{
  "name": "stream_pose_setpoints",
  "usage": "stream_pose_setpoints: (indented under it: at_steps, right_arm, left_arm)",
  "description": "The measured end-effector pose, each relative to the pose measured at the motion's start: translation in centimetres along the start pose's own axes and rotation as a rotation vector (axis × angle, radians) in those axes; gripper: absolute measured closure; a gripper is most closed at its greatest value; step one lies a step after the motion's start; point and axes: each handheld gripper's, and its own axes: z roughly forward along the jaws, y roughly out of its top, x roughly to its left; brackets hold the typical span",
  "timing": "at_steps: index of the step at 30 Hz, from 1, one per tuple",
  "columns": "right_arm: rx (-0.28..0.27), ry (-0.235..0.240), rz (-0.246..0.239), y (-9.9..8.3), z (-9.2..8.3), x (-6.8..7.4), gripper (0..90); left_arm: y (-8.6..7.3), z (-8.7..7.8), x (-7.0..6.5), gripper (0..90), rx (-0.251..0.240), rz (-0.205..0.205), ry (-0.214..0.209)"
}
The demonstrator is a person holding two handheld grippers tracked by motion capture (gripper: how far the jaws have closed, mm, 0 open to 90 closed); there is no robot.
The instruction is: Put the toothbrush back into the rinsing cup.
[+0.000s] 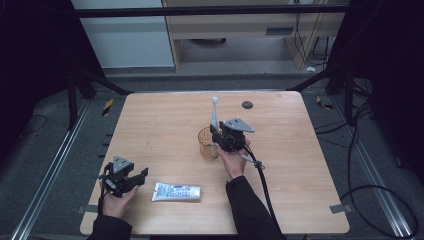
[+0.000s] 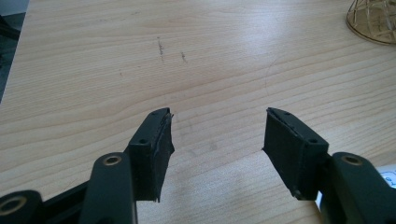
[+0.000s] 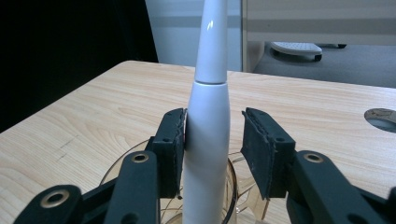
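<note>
The white plastic electric toothbrush point(image 3: 208, 116) stands nearly upright with its lower end inside the clear amber ribbed glass cup point(image 1: 207, 142), which sits near the middle of the pale wooden surface point(image 1: 150, 125). The right gripper point(image 3: 212, 140) is at the cup on the person's side, its fingers point(image 3: 264, 144) set to either side of the toothbrush body just above the cup's rim: the one on the left of the right gripper view lies against the handle, the other stands clear of it with a visible gap, so the fingers are apart and not clamping. The toothbrush looks stiff, smooth and glossy, likely slippery under a light pinch, and moderately light; its thick lower body above the cup's rim seems the best place to grip, since the slim tapered neck higher up would give less to bear on. The cup appears thin-walled and breakable and could tip if the handle is levered sideways against the rim. The left gripper point(image 2: 215, 135) rests well to the person's side and left of the cup, its fingers wide apart over bare wood with nothing between them. A white-and-blue soft toothpaste tube point(image 1: 176, 191) lies flat between the left gripper and the cup, nearer the person
</note>
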Motion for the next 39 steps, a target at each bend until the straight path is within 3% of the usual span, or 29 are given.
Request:
stream_pose_setpoints:
  at_steps: [6, 12, 17, 25, 30, 36, 39]
  right_arm:
    - [-0.010, 0.011, -0.007, 0.2, -0.5, 0.2, 57.9]
    - [-0.032, 0.021, -0.023, 1.0, -2.0, 0.2, 55.4]
    - [-0.035, 0.010, -0.029, 1.8, -4.1, -0.9, 50.2]
    - [0.021, -0.057, -0.038, 1.6, -7.3, -3.8, 43.1]
    - [0.040, -0.066, -0.048, 1.5, -8.8, -5.1, 39.1]
    - [0.079, -0.072, -0.073, 0.7, -11.2, -6.6, 34.9]
    - [0.102, -0.086, -0.088, 0.1, -12.2, -7.4, 33.2]
  left_arm:
    - [0.0, 0.0, 0.0, 40.2, -0.001, 0.005, -0.002]
    - [0.0, 0.0, -0.3, 41.7, -0.017, 0.046, 0.009]
    - [0.0, 0.0, -0.1, 43.0, -0.032, 0.039, 0.004]
    - [0.0, 0.0, 0.0, 43.7, -0.017, 0.031, -0.013]
    - [-0.1, 0.1, 0.1, 43.4, -0.001, 0.032, -0.005]
    - [-0.4, 0.2, 0.0, 44.5, 0.006, 0.056, -0.025]
    - [-0.4, 0.2, -0.1, 45.8, 0.022, 0.048, -0.072]
